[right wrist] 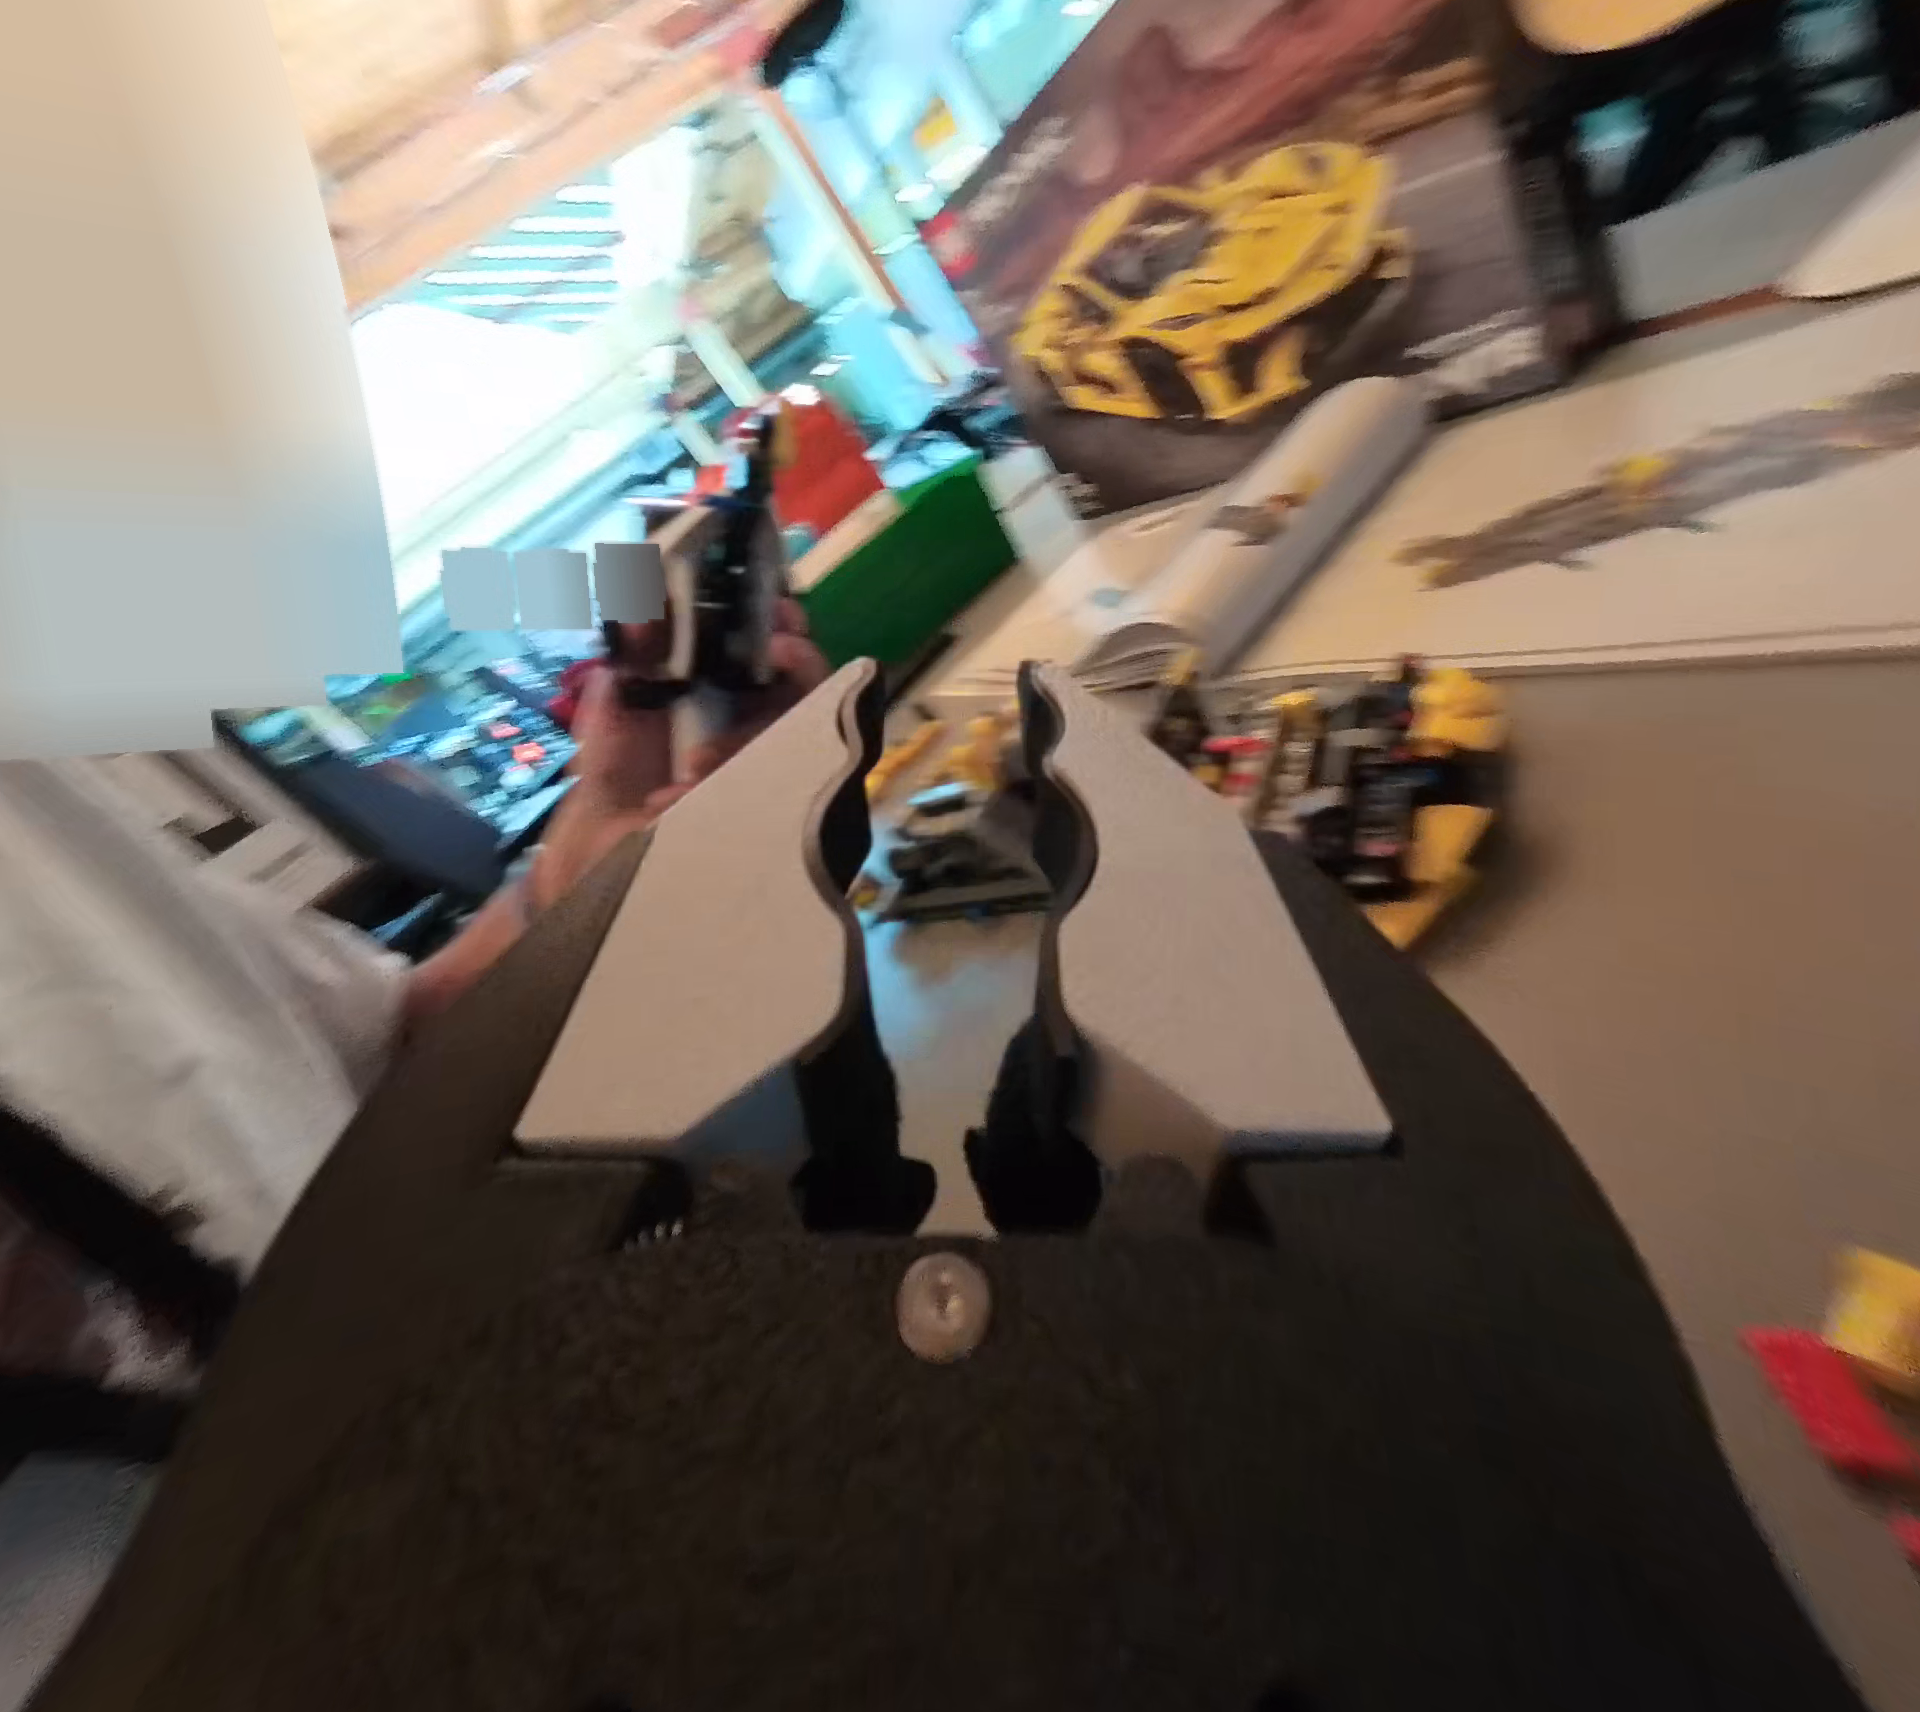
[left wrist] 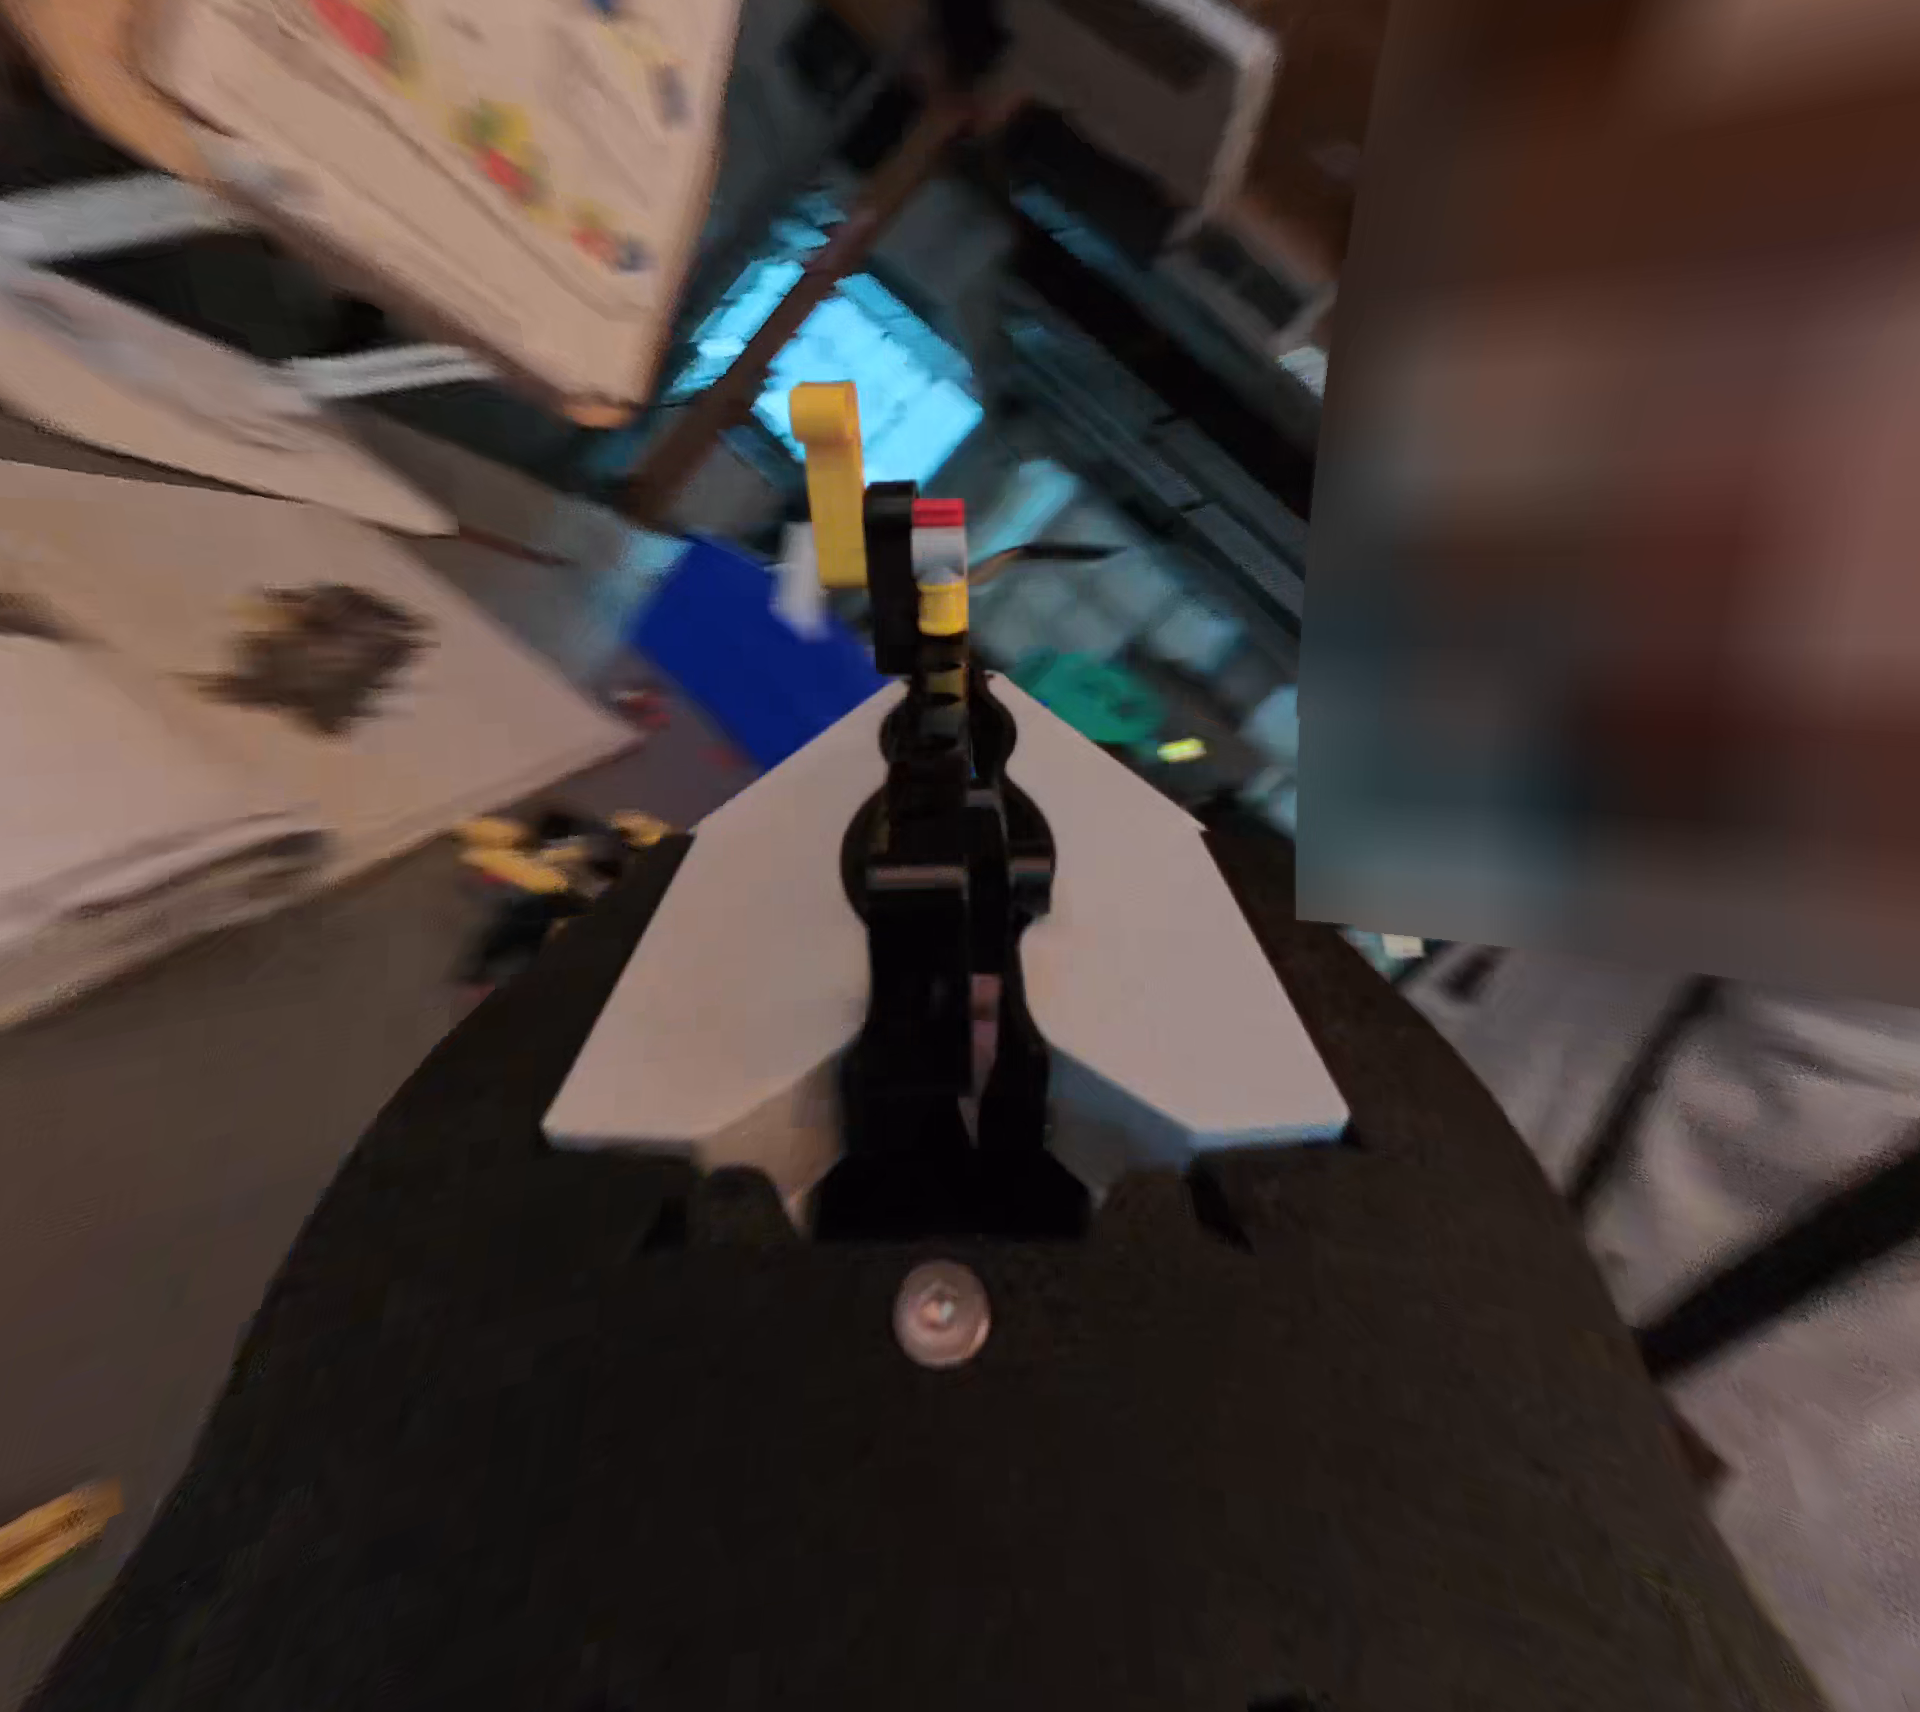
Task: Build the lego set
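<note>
While the left tool [left wrist: 940,706] is clamped on a small subassembly [left wrist: 894,561] held up off the desk [right wrist: 1662,810], the grip should stay firm and the piece be turned slowly towards the right tool [right wrist: 951,696], which stands open and empty; a part must go in squarely. The subassembly is a black beam with a yellow lever and a red-topped yellow pin; the half-built yellow car [right wrist: 1392,789] lies on the desk near the manual [right wrist: 1247,540].

Both wide-angle views are motion-blurred; left dim and warm, right bright with blown-out window glare.
</note>
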